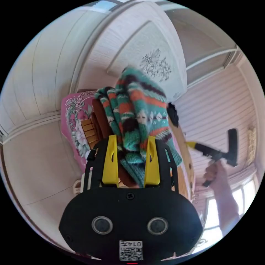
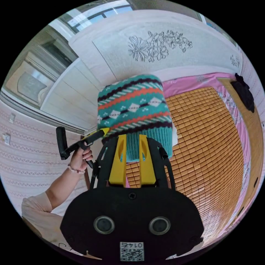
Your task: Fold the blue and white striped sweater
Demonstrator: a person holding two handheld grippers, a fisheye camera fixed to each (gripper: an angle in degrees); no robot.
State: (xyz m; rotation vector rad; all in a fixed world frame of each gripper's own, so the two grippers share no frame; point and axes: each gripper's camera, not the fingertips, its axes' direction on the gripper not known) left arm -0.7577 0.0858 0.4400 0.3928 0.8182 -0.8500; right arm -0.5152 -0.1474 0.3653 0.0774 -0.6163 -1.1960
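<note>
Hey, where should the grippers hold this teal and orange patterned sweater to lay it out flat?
Take the sweater by its ribbed teal band, edge-on from the open end, as the right gripper does: it hangs flat there. The left gripper holds a bunched wad, likely to twist.

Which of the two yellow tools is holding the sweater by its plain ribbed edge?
The right tool: it pinches the sweater's plain teal ribbed band, whereas the left tool clamps a bunched, patterned part.
</note>
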